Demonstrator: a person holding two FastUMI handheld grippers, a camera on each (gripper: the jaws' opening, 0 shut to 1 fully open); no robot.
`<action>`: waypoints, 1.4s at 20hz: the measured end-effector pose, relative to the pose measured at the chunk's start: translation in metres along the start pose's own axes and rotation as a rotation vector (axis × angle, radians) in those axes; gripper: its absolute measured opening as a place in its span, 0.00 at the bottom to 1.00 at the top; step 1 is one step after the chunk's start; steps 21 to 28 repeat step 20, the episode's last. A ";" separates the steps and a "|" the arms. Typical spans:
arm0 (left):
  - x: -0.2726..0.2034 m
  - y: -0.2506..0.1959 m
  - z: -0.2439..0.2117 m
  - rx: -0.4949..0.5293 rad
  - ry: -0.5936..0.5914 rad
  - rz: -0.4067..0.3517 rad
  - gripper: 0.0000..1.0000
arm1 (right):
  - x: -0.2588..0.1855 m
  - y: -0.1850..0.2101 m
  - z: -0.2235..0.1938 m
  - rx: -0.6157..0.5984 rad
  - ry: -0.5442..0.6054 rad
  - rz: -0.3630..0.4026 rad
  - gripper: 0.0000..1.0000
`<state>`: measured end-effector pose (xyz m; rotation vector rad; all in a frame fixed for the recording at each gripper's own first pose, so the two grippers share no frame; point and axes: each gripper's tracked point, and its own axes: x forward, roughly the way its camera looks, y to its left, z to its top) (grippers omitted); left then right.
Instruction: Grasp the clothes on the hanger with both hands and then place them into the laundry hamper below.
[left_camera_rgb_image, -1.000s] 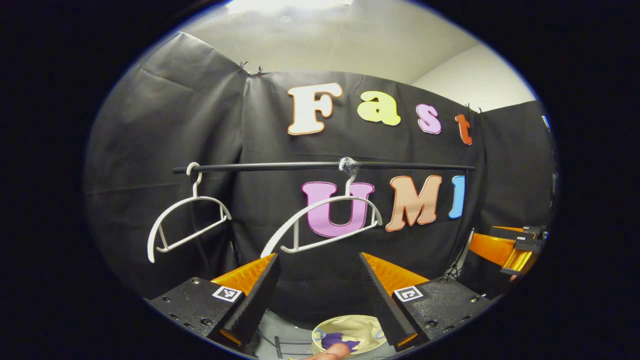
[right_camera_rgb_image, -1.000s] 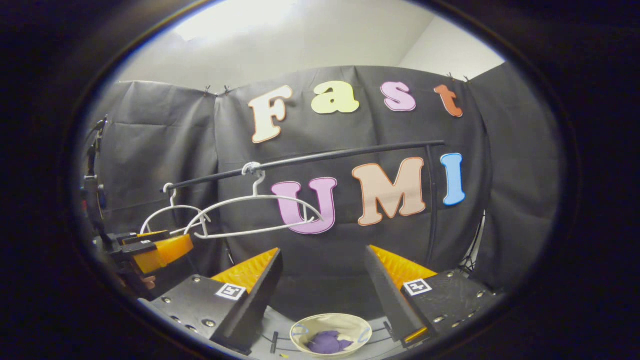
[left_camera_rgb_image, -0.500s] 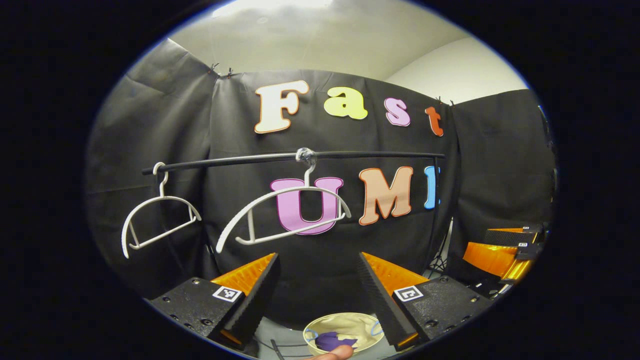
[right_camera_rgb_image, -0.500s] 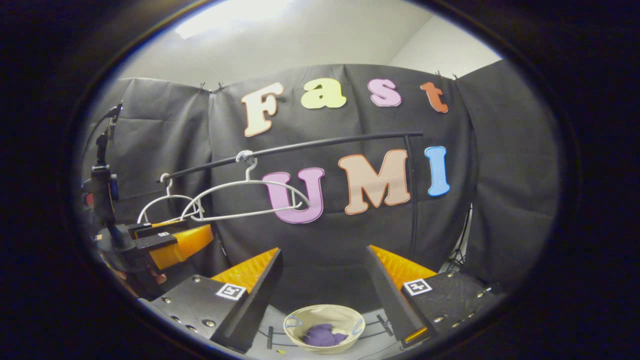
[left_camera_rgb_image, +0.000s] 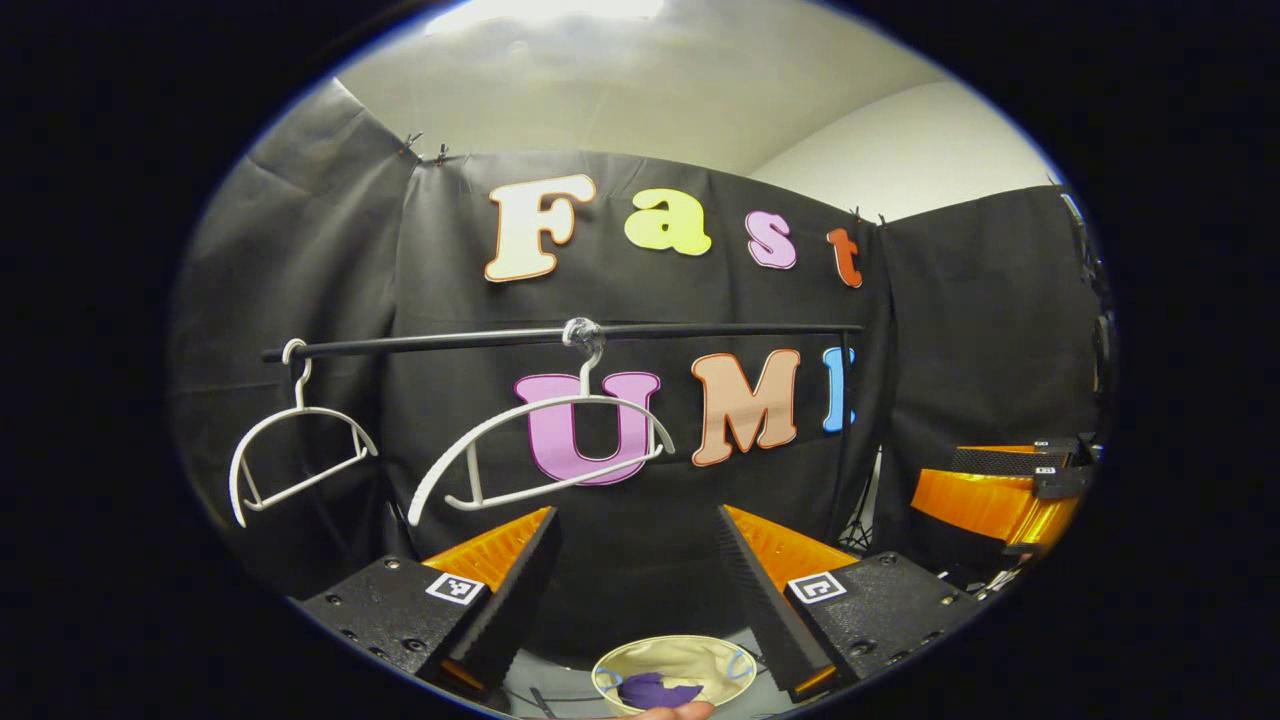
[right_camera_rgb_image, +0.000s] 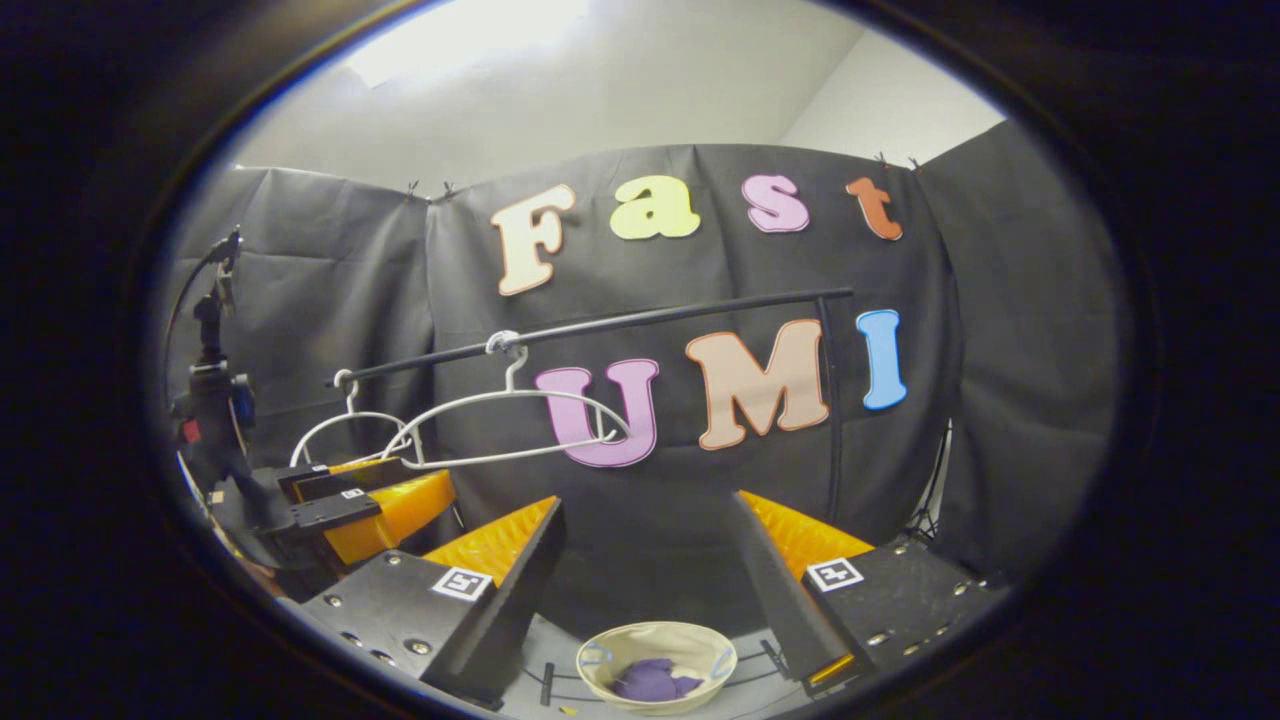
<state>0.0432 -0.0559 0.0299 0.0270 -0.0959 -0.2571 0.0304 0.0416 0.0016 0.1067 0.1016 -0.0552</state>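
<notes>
Hanging bare: two white curved hangers (left_camera_rgb_image: 545, 445) on black rail (left_camera_rgb_image: 700, 329)
Clothes: purple crumpled cloth (right_camera_rgb_image: 650, 680) inside round cream hamper (right_camera_rgb_image: 655, 640), floor level
Left gripper (left_camera_rgb_image: 632, 560): fingers apart, empty
Right gripper (right_camera_rgb_image: 645, 555): fingers apart, empty

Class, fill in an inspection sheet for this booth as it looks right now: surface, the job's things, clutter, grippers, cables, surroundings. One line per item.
Surface: pale floor around the laundry hamper, seen low in both views.
Job's things: purple clothes lie inside the hamper; two white hangers hang bare on the black rail.
Clutter: nothing seen.
Grippers: left gripper open and holding nothing; right gripper open and holding nothing; both held up above the hamper.
Cables: thin dark lines on the floor beside the hamper, too small to tell.
Surroundings: black cloth wall; a dark stand with a device at the left in the right gripper view.
</notes>
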 end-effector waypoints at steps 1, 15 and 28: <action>0.001 0.002 -0.001 0.001 0.002 -0.003 0.95 | 0.002 0.001 0.000 -0.002 0.001 -0.001 0.99; 0.033 -0.006 -0.015 0.002 0.031 -0.001 0.92 | 0.028 -0.012 -0.007 -0.068 0.019 0.023 0.97; 0.046 -0.011 -0.001 0.008 0.013 0.087 0.95 | 0.031 -0.026 0.009 -0.051 -0.025 0.058 1.00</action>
